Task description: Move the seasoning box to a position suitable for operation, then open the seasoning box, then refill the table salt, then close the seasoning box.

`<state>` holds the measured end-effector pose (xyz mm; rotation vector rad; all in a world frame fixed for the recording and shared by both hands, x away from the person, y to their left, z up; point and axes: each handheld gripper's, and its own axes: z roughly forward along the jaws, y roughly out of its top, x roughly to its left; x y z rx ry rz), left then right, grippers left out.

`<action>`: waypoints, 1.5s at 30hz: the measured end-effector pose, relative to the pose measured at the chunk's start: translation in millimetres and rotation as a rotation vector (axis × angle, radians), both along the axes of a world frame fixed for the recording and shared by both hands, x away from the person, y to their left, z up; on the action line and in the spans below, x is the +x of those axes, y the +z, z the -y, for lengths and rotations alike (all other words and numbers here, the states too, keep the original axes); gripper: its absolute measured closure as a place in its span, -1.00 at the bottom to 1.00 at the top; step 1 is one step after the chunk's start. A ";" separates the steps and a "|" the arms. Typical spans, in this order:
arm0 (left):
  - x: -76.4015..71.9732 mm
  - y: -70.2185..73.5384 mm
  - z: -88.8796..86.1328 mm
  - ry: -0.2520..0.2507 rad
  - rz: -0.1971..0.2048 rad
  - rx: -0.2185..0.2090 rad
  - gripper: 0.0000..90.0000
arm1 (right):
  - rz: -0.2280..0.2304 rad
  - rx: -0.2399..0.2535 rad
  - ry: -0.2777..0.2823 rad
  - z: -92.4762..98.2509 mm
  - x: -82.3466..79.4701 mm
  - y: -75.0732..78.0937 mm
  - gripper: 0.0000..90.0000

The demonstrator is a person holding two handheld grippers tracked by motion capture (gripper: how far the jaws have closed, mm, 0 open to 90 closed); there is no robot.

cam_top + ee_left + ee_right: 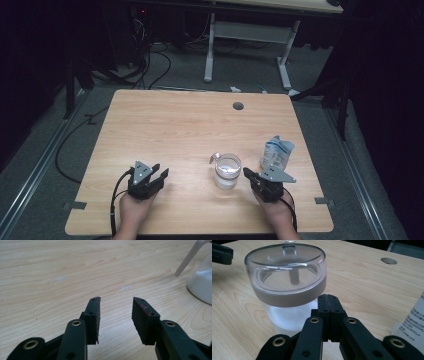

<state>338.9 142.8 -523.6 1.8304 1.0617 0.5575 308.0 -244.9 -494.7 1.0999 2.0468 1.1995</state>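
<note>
**Open left jaws on bare wood, right jaws pressed together beside the jar**

The left black two-jaw gripper (161, 176) rests low on the pale wood-grain table (170, 125), its flat rectangular pads standing apart with only tabletop between them; it holds nothing. In the left gripper view one matte pad (145, 320) carries faint reddish scuffs along its upper edge.

The right black two-jaw gripper (328, 298) has its pads pressed flat together, gripping nothing, with the tips just beside the clear round lidded jar (287, 287). That jar stands upright near the table's front edge, between the two grippers and closer to the right one. It has a glossy transparent lid, a dull taupe band beneath, and white contents below.

A white and blue carton (276, 152) stands just behind the right gripper.
</note>
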 end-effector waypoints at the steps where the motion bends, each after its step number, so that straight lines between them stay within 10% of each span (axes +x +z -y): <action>1: -0.1 -0.1 0.2 0.001 0.001 0.000 0.29 | 0.000 -0.001 0.001 -0.5 0.1 0.0 1.00; 45: 0.6 1.8 -4.7 0.004 0.009 -0.031 0.27 | 0.035 -0.025 0.144 -42.3 -25.1 1.6 1.00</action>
